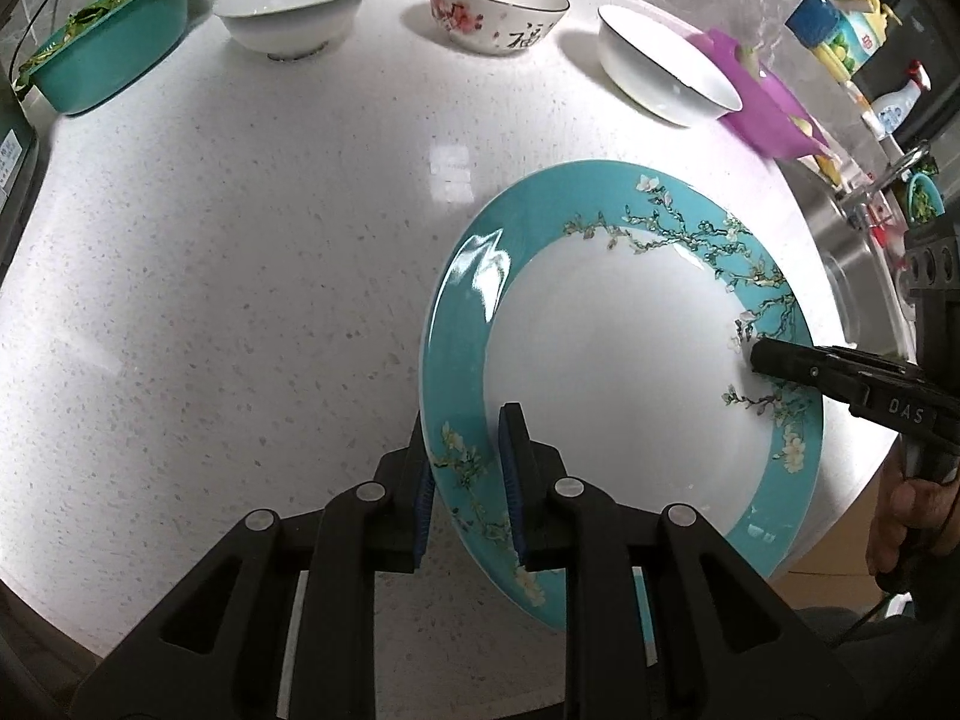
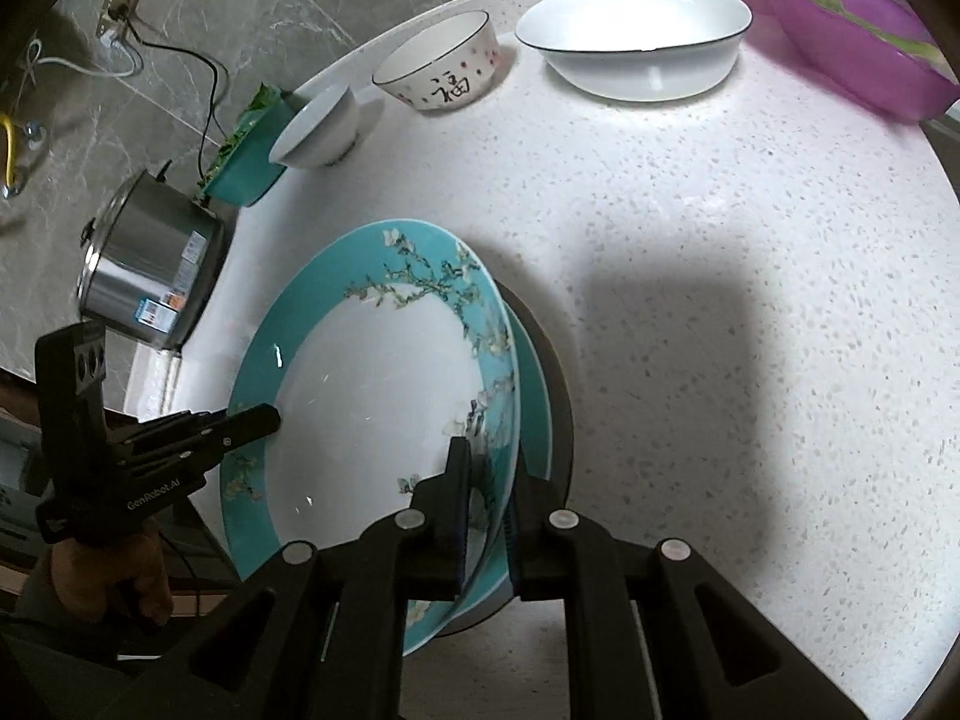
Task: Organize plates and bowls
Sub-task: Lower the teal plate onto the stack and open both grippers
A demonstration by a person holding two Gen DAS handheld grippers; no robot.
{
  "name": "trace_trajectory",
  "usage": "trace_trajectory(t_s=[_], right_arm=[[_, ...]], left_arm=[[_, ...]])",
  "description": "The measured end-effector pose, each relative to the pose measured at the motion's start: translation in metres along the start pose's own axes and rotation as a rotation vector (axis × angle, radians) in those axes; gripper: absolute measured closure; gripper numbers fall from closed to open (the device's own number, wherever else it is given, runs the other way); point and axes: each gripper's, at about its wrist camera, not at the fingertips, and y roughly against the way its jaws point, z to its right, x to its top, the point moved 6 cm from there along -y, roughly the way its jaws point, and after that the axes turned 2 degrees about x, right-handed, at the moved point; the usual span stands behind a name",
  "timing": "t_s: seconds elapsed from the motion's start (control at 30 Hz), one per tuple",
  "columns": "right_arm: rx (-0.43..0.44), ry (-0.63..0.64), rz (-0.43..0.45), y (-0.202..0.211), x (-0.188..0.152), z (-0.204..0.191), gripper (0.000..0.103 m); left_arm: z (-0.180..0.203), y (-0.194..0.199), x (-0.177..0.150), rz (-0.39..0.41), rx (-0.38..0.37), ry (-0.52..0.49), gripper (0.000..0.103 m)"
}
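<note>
Teal-rimmed round ceramic plate (image 1: 600,360) w/ white centre & blossom-branch print was held tilted over the white speckled stone countertop (image 1: 210,300), near its front edge. Left gripper (image 1: 465,468) was clamped narrow on the plate's near-left rim, blue pads either side of the rim. Right gripper (image 2: 489,480) was clamped narrow on the opposite rim, 1 finger on the plate face, the other behind the edge. In the right wrist view a 2nd teal rim (image 2: 537,396) showed just behind the held plate, touching or nearly so; can't tell which.

Along the countertop's back edge stood 3 bowls in a row, apart from each other: plain white ceramic bowl (image 1: 291,3) at left, white bowl w/ pink flowers & black characters (image 1: 495,9) in the middle, wide white bowl w/ thin dark rim (image 1: 666,69) at right. Teal plastic tub of green leaves (image 1: 105,54) sat at the back-left corner; translucent purple plastic basin (image 1: 756,102) at the back-right, just beside the wide bowl. Stainless steel pot (image 2: 147,276) stood off the countertop's left edge. Person's hand (image 2: 108,570) gripped the left tool's handle.
</note>
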Motion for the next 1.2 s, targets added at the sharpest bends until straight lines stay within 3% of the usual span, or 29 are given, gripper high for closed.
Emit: trace_trajectory(t_s=[0.27, 0.4, 0.67, 1.03, 1.2], right_arm=[[-0.054, 0.088, 0.033, -0.003, -0.007, -0.007, 0.087], [-0.111, 0.147, 0.054, -0.003, -0.01, -0.014, 0.084], [-0.224, 0.186, 0.083, -0.002, -0.014, -0.022, 0.078], [-0.485, 0.28, 0.094, -0.01, -0.019, -0.032, 0.067], [-0.53, 0.272, 0.108, -0.011, -0.017, -0.033, 0.063]], left_arm=[[0.002, -0.005, 0.004, 0.008, 0.042, -0.019, 0.083], [0.008, -0.004, 0.002, 0.031, 0.096, -0.081, 0.08], [0.008, -0.007, 0.005, 0.036, 0.083, -0.092, 0.08], [0.012, -0.008, 0.005, 0.048, 0.07, -0.159, 0.08], [0.013, -0.009, 0.006, 0.057, 0.067, -0.183, 0.077]])
